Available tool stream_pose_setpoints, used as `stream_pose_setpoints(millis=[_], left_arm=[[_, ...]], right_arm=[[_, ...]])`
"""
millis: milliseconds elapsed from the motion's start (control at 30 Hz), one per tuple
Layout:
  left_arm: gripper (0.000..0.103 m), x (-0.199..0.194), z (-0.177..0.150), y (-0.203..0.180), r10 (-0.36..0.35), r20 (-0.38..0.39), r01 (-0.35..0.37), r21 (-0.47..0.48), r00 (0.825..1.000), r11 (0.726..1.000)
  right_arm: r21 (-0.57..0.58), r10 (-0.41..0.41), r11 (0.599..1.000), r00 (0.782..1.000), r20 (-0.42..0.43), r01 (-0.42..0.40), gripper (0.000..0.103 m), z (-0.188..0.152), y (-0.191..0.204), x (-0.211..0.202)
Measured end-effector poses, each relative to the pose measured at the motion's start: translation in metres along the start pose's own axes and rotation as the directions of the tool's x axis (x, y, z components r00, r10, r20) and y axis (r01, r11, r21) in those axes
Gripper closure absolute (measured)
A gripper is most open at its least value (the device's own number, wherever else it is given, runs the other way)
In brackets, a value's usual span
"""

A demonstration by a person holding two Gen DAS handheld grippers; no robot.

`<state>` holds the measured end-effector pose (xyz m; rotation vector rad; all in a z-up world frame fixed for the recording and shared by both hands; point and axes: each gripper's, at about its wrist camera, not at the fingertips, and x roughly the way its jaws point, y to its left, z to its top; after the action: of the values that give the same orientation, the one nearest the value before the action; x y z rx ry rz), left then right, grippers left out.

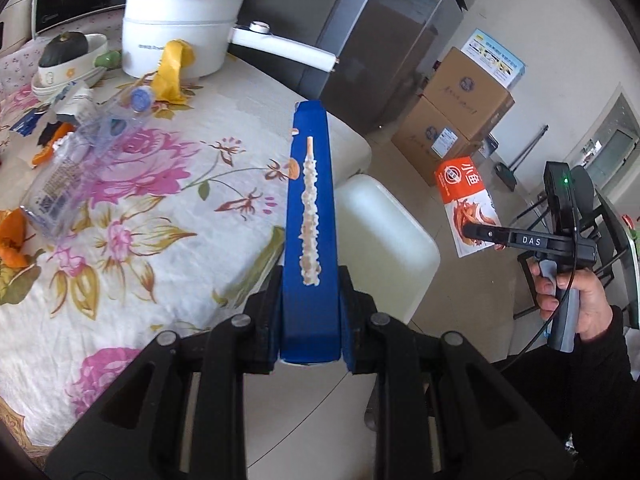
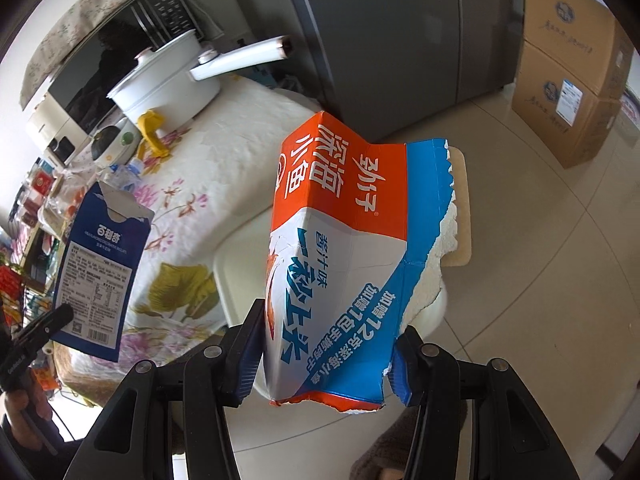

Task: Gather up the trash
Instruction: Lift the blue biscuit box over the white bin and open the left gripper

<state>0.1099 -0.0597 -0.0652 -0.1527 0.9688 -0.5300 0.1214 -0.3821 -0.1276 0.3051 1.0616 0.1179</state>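
So we've got a piece of trash in each gripper right now. Our left gripper point(image 1: 310, 316) is clamped on a flat dark-blue cardboard snack box point(image 1: 308, 216), seen edge-on from its own camera, with the blue pads pressing both sides; from the right wrist view the same box point(image 2: 98, 272) shows its back panel with a nutrition table and barcode, held out over the table edge. Our right gripper point(image 2: 326, 354) is clamped on a torn orange, white and blue cardboard fish-snack box point(image 2: 340, 248), which hangs over the tiled floor point(image 2: 540, 280) and a cream plastic stool point(image 2: 236, 276) beside the table. The left camera also catches that box point(image 1: 464, 200) and our right hand point(image 1: 576, 300) on the handle. More trash sits on the floral tablecloth point(image 1: 168, 208): a crushed clear plastic bottle with a blue cap point(image 1: 88, 160), orange peel point(image 1: 14, 240) at the left edge, and a crumpled yellow wrapper point(image 1: 174, 70) leaning on the white electric pot with a long handle point(image 1: 180, 24). Stacked brown cardboard cartons point(image 1: 456, 112) stand on the floor next to the grey fridge point(image 1: 384, 40).
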Motion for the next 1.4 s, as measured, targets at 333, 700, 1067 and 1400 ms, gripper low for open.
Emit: stream_pose_setpoints(millis=[333,700,1067,1400], left_arm=[[0.077,0.065,-0.003,-0.053,-0.047,-0.133,0.059,0.092,0.99,0.994],[0.077,0.108,0.01,-0.074,-0.084,-0.158,0.096,0.067,0.984,0.993],[0.077,0.13,0.018,-0.07,-0.071,-0.151,0.08,0.054,0.986,0.995],[0.065,0.117,0.02,-0.058,-0.013,-0.127,0.023,0.072,0.992,0.997]], right_arm=[[0.066,-0.042,0.997,0.998,-0.039,0.045,0.049,-0.01,-0.042,0.004],[0.066,-0.038,0.997,0.999,-0.038,0.04,0.049,-0.012,-0.047,0.003],[0.087,-0.063,0.994,0.997,-0.041,0.067,0.048,-0.011,-0.042,0.007],[0.07,-0.064,0.995,0.997,-0.031,0.066,0.048,-0.008,-0.031,0.007]])
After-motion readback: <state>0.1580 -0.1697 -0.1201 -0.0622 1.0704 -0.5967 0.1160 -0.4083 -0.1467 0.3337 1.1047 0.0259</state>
